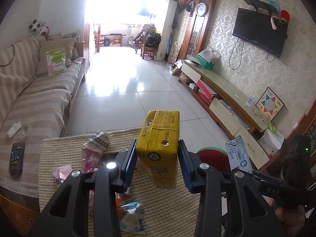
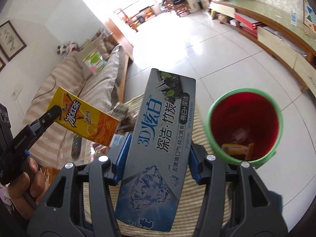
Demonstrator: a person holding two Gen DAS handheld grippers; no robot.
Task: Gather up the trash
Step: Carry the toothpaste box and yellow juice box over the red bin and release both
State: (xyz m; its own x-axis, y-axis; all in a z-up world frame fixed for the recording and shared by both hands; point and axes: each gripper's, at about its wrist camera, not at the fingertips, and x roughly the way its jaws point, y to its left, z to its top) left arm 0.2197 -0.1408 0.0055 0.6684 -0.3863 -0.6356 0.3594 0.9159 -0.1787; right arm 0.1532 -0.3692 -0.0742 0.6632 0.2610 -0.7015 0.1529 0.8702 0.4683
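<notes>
My left gripper [image 1: 157, 158] is shut on a yellow iced-tea carton [image 1: 160, 140], held upright above the striped table cloth [image 1: 173, 207]. The same carton [image 2: 85, 118] shows at the left of the right wrist view, pinched by the left gripper's fingers [image 2: 50, 114]. My right gripper [image 2: 158, 158] is shut on a long grey toothpaste box [image 2: 158, 142], whose end [image 1: 238, 154] also appears at the right of the left wrist view. A red bin with a green rim [image 2: 244, 124] stands just right of the toothpaste box, with some trash inside. Its rim [image 1: 212, 150] peeks behind the carton.
Crumpled wrappers [image 1: 96, 144] and a plastic bag [image 1: 131, 217] lie on the striped cloth. A beige sofa [image 1: 29, 98] with a phone [image 1: 16, 159] on it stands at the left. A low TV cabinet [image 1: 227, 98] lines the right wall, and tiled floor [image 1: 122, 83] stretches ahead.
</notes>
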